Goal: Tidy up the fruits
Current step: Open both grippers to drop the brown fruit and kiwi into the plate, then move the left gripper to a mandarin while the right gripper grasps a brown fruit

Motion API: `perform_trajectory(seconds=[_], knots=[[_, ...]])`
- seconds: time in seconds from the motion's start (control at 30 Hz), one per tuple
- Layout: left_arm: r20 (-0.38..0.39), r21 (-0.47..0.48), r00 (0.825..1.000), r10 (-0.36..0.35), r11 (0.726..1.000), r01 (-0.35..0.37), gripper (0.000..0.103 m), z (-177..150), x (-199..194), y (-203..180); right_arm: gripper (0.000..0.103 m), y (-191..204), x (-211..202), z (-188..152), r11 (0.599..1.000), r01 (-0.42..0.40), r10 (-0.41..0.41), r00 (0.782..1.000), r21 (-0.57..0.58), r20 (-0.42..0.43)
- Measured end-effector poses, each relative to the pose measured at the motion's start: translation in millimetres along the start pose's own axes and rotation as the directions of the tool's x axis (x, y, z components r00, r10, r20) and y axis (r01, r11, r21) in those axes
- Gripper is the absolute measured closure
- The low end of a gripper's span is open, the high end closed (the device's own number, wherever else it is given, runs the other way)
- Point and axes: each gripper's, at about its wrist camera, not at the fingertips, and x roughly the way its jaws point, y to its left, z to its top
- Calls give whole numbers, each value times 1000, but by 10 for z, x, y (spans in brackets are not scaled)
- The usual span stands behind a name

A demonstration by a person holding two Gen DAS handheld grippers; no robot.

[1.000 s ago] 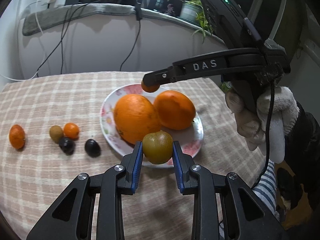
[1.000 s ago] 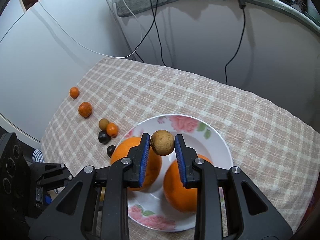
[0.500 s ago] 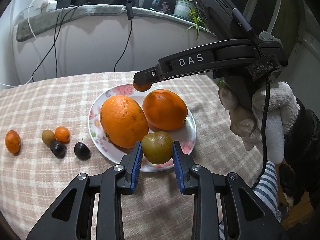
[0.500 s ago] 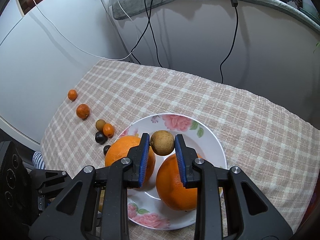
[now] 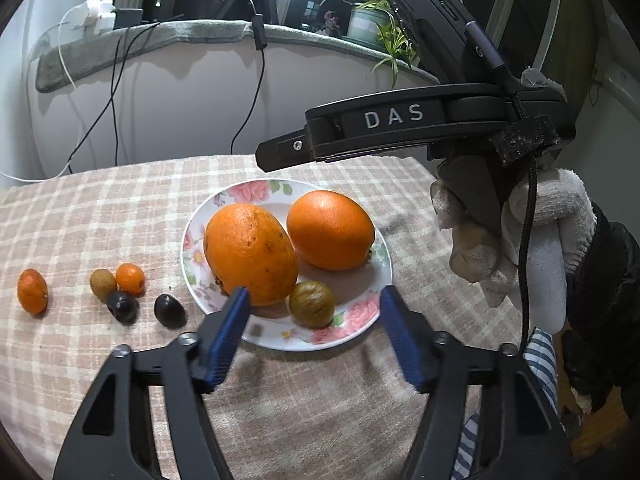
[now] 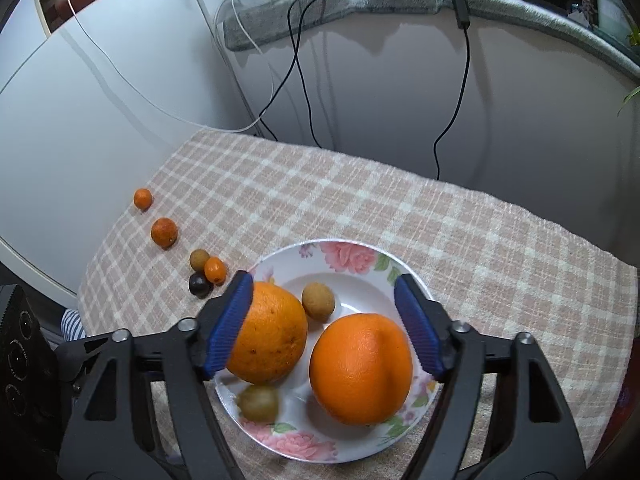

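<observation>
A flowered plate (image 5: 280, 336) on the checked cloth holds two oranges (image 5: 250, 254) (image 5: 330, 230). My left gripper (image 5: 314, 292) hangs over the plate's near rim with its jaws opening. A green-brown fruit (image 5: 312, 304) lies on the plate below them, clear of both pads. My right gripper (image 6: 323, 282) is above the plate (image 6: 344, 246), its jaws opening too. A small tan fruit (image 6: 318, 298) rests behind the oranges (image 6: 268, 338) (image 6: 360, 368), touching neither pad. In the right wrist view the green-brown fruit (image 6: 258, 402) looks blurred.
Several small fruits lie on the cloth left of the plate: kumquats (image 5: 32, 291) (image 5: 130, 278), a tan one (image 5: 103, 284), two dark ones (image 5: 122, 306) (image 5: 170, 310). A gloved hand (image 5: 520, 240) holds the right gripper (image 5: 266, 156). Cables hang from the ledge (image 6: 400, 0) behind the table.
Both grippers have gone from shut to open. The left let go of the green-brown fruit and the right of the tan fruit, and both fruits now lie on the plate.
</observation>
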Motion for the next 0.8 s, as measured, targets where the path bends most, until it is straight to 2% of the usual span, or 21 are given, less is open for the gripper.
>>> perform_trajectory(seconds=[0.23, 0.47, 0.8], knots=[[-4, -18, 1000, 9, 1000, -9, 33, 13, -10, 39, 18, -17, -53, 6, 1000, 13, -13, 1000, 20, 16], [12, -26, 1000, 19, 999, -19, 33, 18, -75, 66, 17, -26, -87, 22, 999, 26, -27, 999, 32, 32], [44, -61, 997, 57, 997, -54, 33, 18, -221, 279, 17, 125, -63, 84, 1000, 4, -5, 999, 9, 33]])
